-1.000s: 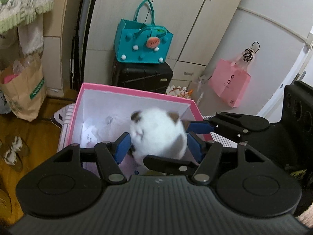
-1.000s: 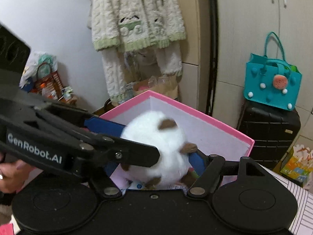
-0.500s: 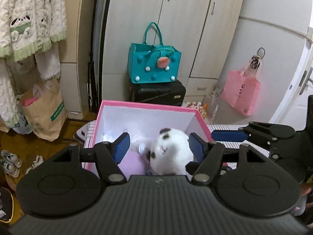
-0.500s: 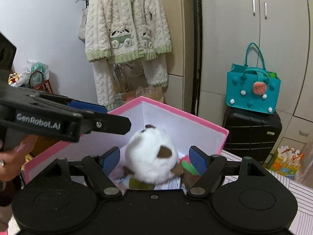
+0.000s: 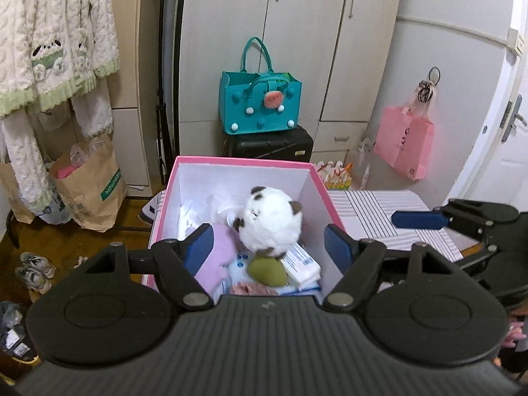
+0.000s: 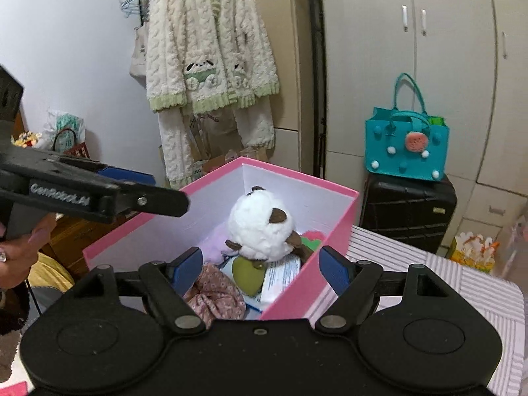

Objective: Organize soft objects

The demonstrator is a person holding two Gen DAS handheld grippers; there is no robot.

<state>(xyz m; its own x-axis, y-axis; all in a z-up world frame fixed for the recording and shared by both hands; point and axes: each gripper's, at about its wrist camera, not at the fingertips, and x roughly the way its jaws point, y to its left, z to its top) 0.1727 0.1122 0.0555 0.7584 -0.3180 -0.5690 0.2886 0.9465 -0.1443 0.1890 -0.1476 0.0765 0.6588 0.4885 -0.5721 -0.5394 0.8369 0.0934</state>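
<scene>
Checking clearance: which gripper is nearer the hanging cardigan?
Left. The left gripper, jaws opening and empty, sits on the cardigan's side of the pink box; the right gripper is across the box.

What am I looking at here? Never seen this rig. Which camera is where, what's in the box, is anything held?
No robot arm: a person carries a two-finger gripper in each hand, each with a fisheye camera looking forward along its fingers. The black plastic at the bottom of each picture is that gripper's own body, with blue pads on the fingers.

The left wrist view shows the left gripper; the right one's finger pokes in from the side. The right wrist view shows the right gripper, with the left one and the hand holding it at its left edge.

Both look down into a pink box on a striped surface. Inside lies a white plush toy with brown ears, on a lilac soft item, a floral cloth and some packets.

Nothing is held. Both grippers are empty above the box; the left's jaws are opening.
</scene>
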